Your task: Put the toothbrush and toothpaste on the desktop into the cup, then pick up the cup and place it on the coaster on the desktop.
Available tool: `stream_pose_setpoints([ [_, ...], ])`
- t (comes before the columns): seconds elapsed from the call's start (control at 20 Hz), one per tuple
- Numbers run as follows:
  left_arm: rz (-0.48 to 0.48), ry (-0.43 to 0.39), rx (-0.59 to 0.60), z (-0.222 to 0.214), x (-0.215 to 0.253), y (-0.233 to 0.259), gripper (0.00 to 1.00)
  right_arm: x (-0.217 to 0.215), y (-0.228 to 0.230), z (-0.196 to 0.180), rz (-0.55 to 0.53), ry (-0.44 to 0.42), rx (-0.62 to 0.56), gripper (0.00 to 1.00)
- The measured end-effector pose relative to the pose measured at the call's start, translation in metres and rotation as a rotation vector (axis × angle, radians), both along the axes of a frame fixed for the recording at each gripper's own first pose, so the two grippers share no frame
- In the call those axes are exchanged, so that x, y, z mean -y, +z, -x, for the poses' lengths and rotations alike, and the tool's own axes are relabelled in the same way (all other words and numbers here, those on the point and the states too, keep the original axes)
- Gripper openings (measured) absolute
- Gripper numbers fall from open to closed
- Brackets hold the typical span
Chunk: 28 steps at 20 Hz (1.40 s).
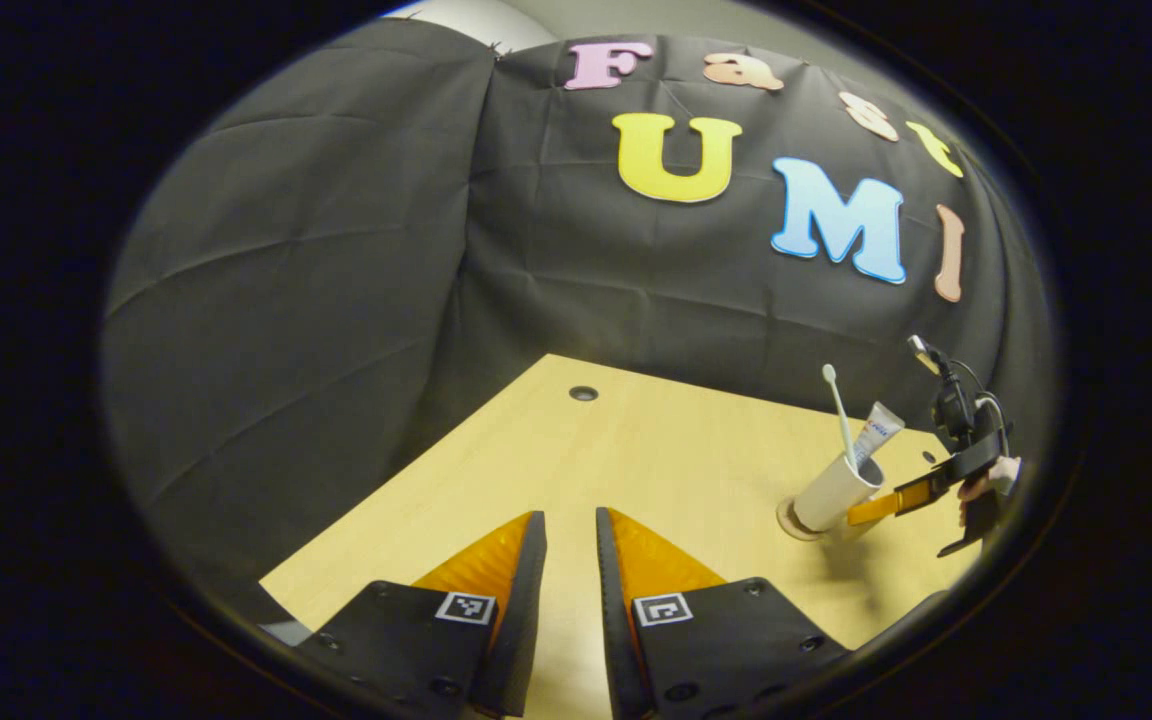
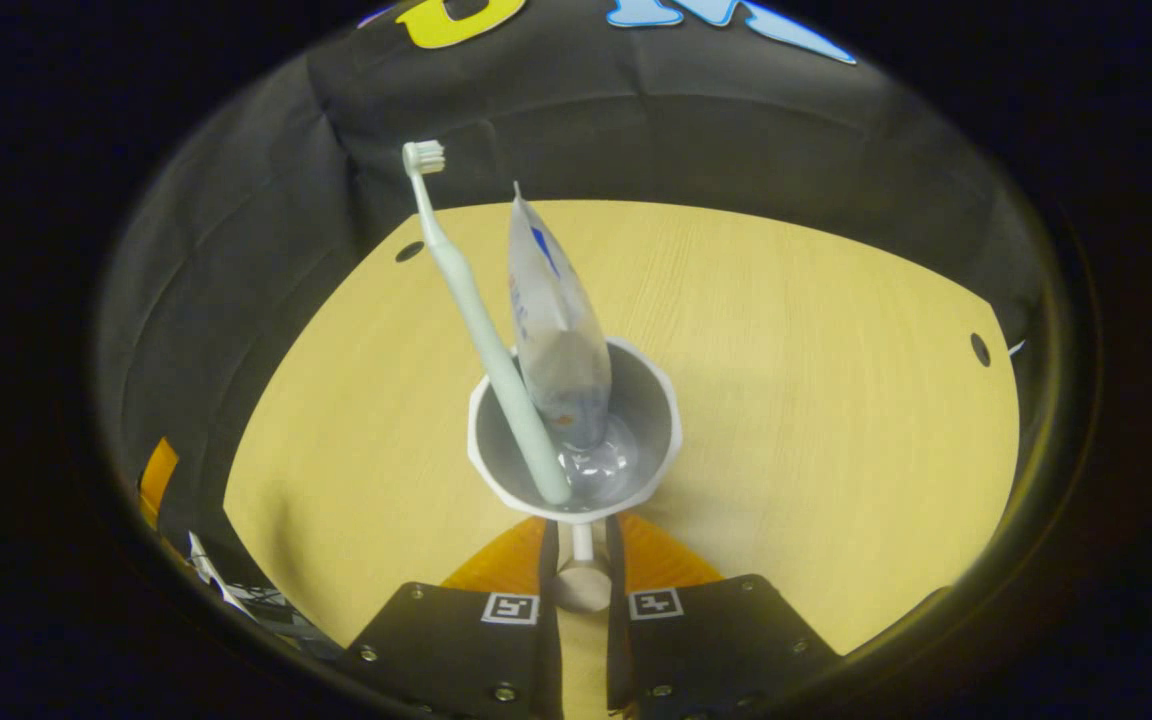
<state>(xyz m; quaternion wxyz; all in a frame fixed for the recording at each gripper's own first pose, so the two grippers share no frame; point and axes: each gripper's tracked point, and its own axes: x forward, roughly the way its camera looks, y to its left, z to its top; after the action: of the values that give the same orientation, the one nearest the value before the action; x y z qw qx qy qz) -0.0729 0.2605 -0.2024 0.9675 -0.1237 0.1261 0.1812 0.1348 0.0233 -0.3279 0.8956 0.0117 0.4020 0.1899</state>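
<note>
Two items already stand in the cup [image 2: 576, 440] — the toothbrush [image 2: 466, 310] leaning toward 11 o'clock in the right gripper view, the toothpaste [image 2: 551, 320] upright beside it, its tail pointing to 12.

Step in hand, as I judge it: setting the cup on the coaster [image 1: 794, 522].

Right gripper [image 2: 581, 560]: fingers narrowed on the cup's side or handle, at 6 o'clock below the rim; I read it as gripping, both fingers pressed to the part between them. In the left gripper view the cup sits at 3 o'clock, tilted, its base on or just over the coaster — I cannot tell whether it rests flat.

Left gripper [image 1: 571, 560]: fingers close together with a slim gap, nothing between them, over bare desk [image 1: 576, 450], well apart from the cup.

How I would do it well:
- Bring the cup upright before letting go; the tilt, with a tall brush and tube inside, makes it top-heavy.
- Centre the base on the coaster, not on its edge.
- Lower until the base bears fully, then part the fingers slowly.
- Draw straight back toward 6 o'clock, away from the rim, so nothing catches.
- Keep the left gripper where it is, out of the way.

Risk: a release while tilted could tip the cup and spill both items.
</note>
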Motion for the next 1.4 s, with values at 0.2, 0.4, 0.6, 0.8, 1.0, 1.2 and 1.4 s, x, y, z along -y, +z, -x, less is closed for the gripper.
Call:
stream_pose_setpoints([
  [0.2,-0.002,0.004,0.005,-0.001,-0.003,0.002,0.36,-0.002,0.0,-0.001,0.004,-0.015,-0.004,0.17],
  [0.4,0.001,-0.006,0.006,-0.006,-0.001,0.001,0.36,-0.003,-0.001,0.0,0.007,-0.032,-0.014,0.22],
  [0.6,0.009,-0.013,0.01,-0.011,0.005,0.0,0.36,-0.003,0.0,0.0,0.004,-0.054,-0.021,0.18],
  [0.8,0.018,-0.006,0.008,-0.011,0.004,-0.003,0.36,-0.003,0.001,-0.002,-0.006,-0.061,-0.023,0.2],
  [1.0,0.031,0.004,0.003,-0.008,0.001,-0.007,0.36,-0.001,0.001,0.0,-0.009,-0.07,-0.016,0.23],
  [1.2,0.029,0.006,0.005,-0.005,-0.001,-0.007,0.3,0.0,0.001,0.0,-0.01,-0.079,0.008,0.23],
  [1.4,0.029,-0.003,0.007,-0.008,0.002,-0.007,0.44,0.0,0.0,0.001,-0.002,-0.073,0.014,0.23],
])
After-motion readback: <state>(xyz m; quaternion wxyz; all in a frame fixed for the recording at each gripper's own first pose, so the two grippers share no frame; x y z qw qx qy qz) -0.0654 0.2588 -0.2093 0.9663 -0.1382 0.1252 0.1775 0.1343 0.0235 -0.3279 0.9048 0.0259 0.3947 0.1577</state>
